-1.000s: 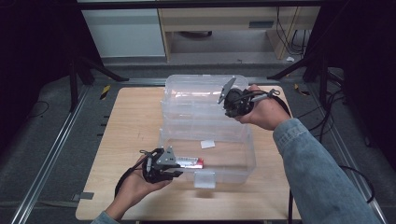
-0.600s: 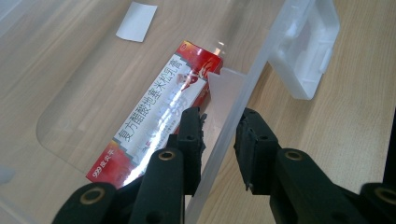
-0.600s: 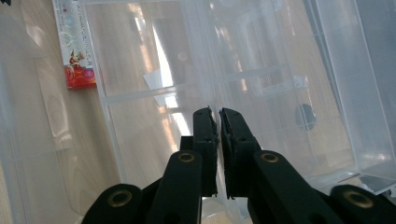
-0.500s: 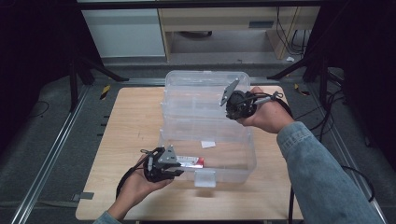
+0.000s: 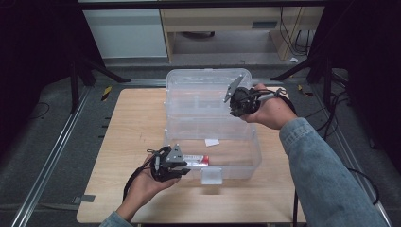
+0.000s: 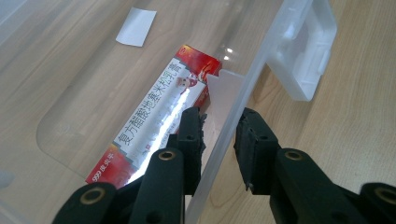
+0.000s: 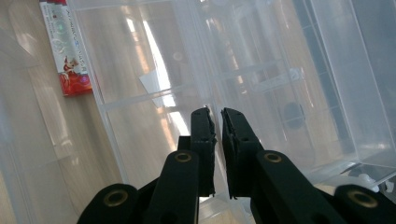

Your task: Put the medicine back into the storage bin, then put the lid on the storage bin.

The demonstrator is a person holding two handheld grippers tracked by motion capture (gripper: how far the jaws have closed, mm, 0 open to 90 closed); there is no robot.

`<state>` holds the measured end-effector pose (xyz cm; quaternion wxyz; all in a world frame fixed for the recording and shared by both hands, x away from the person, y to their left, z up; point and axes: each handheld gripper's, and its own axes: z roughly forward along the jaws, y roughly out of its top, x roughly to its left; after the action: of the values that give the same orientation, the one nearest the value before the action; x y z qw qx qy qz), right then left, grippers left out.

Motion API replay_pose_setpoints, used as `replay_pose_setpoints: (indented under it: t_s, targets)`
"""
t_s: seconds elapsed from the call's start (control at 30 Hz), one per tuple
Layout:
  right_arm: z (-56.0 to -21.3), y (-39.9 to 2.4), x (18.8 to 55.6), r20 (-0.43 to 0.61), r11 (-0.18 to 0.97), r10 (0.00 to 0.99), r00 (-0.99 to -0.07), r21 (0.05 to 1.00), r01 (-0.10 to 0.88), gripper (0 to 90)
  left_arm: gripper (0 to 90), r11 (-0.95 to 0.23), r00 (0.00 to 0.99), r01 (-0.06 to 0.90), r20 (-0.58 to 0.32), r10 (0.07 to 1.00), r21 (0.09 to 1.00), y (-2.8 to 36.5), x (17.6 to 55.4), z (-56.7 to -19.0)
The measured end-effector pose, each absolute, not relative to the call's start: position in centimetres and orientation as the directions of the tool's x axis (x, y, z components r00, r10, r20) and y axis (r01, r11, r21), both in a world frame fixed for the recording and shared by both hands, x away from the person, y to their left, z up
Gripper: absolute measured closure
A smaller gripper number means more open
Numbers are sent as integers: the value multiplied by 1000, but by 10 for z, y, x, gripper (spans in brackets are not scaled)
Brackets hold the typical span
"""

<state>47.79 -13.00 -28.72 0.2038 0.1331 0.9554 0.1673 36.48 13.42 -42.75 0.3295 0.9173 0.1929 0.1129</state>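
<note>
A: What's the biggest thing here?

B: The wooden desk [image 5: 132,142]. On it stands a clear plastic storage box [image 5: 210,142], its lid [image 5: 208,85] swung up and back at the far side. In the high view the box takes up the middle of the desk.

A: And what lies inside?

B: A red and white carton [image 6: 159,116] printed with Chinese characters, flat on the box floor close to the near wall. A small white slip of paper [image 6: 136,27] lies farther in on the same floor, apart from the carton.

A: Where are the person's hands?

B: The left hand [image 5: 146,182] is at the near left corner of the box. Its left hand-held gripper [image 6: 219,128] straddles the near wall, one jaw inside just over the carton's end and one outside, at a narrow gap with the clear wall and a white tab [image 6: 224,91] between them. I can't tell if the pads actually press on the wall.

A: And the other?

B: The right hand [image 5: 272,111] is at the far right of the box. Its right hand-held gripper [image 7: 218,123] has its jaws brought nearly together, only a slit between them. Whether they pinch the lid's clear edge I can't say.

A: Anything on the front?

B: A clear latch [image 6: 308,51] hangs outside the near wall, over the desk.
</note>
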Motion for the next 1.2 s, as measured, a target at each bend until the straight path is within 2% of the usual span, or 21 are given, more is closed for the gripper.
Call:
replay_pose_setpoints:
  t_s: [0.3, 1.2]
  targets:
    - [-288, -134, 470, -338, 889, 332, -881, 424, 172, 844, 712, -707, 896, 279, 88, 435, 650, 134, 364, -428]
    - [-295, -143, 430, -328, 867, 338, -882, 473, 156, 847, 694, -696, 892, 274, 96, 443, 663, 134, 361, -430]
